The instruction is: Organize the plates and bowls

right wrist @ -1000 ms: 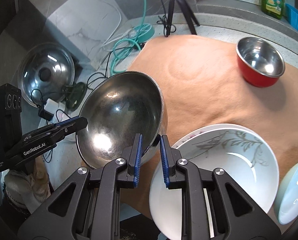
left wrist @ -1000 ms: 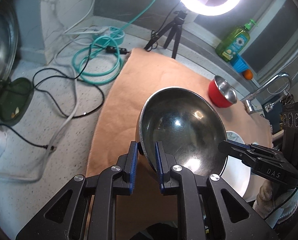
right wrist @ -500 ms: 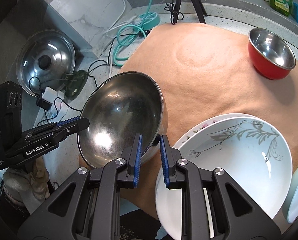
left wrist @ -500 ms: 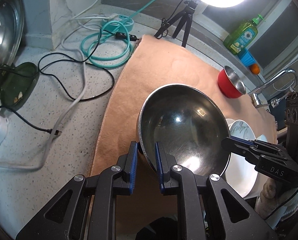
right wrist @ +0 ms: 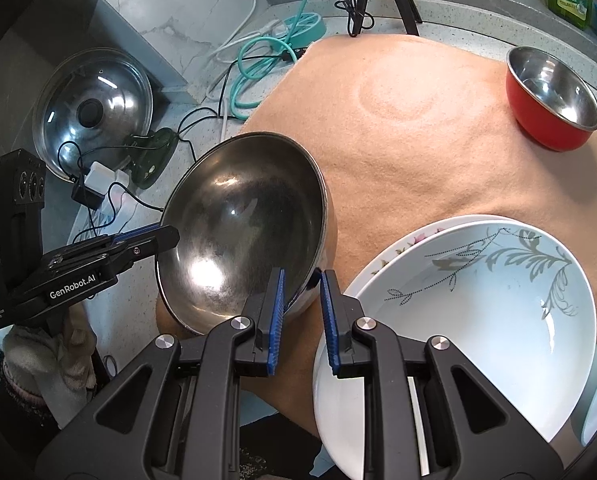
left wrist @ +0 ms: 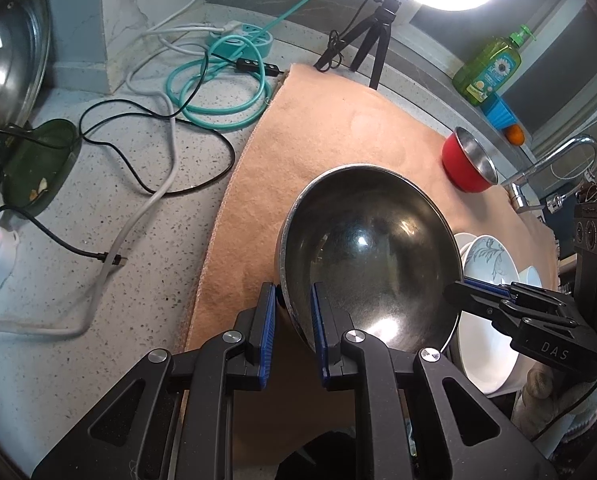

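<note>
Left wrist view shows the large steel bowl (left wrist: 368,256) held tilted above the orange cloth (left wrist: 318,128) on the counter (left wrist: 98,208), the left gripper (left wrist: 294,312) with its jaws pinching the bowl's near rim and the right gripper (left wrist: 470,290) clamped on the opposite rim. Right wrist view confirms that second pinch, with the stacked white plates (right wrist: 478,300) just beside the bowl on its right. Since the plates lie nearer the right gripper and the red bowl (right wrist: 554,100) sits well apart at the far edge, any set-down probably swings that way.

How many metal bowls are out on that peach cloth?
2. The big steel bowl is gripped at its rim by both sets of jaws; the small red bowl sits at the far right. Others may be hidden.
</note>
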The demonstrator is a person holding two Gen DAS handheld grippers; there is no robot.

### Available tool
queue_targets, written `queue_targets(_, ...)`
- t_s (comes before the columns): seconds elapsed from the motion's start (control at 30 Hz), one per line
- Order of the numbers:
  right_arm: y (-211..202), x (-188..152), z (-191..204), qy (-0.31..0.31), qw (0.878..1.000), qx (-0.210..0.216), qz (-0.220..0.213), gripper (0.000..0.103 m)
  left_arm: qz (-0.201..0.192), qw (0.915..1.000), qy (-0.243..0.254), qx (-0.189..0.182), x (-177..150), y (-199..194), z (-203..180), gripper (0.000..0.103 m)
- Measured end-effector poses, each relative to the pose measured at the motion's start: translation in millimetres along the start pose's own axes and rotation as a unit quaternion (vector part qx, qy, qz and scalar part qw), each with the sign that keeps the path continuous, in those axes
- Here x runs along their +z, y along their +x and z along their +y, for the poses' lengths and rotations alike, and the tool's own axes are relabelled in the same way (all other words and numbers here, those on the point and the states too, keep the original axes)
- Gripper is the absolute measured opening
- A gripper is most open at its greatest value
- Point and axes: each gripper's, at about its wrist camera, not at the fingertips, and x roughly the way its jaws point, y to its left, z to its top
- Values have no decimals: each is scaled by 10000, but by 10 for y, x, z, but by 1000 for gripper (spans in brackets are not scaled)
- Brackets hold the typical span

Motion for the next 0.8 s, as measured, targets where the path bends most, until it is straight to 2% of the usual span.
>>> queue_targets(0.37, -85, -9, -4, -25, 10000, 15, -90, 19, -5, 10000, -5, -3, 0, -30, -20, 16)
queue_targets(0.6, -294, -4, -70, 72, 9995, 39, -312, 20, -269, 9996, -42, -61, 96, -181, -59, 16)
queue_targets(0.8, -547, 13, -205, 228, 9979, -33, -602, 22, -429, 9987, 155, -234, 236, -235, -254, 16)
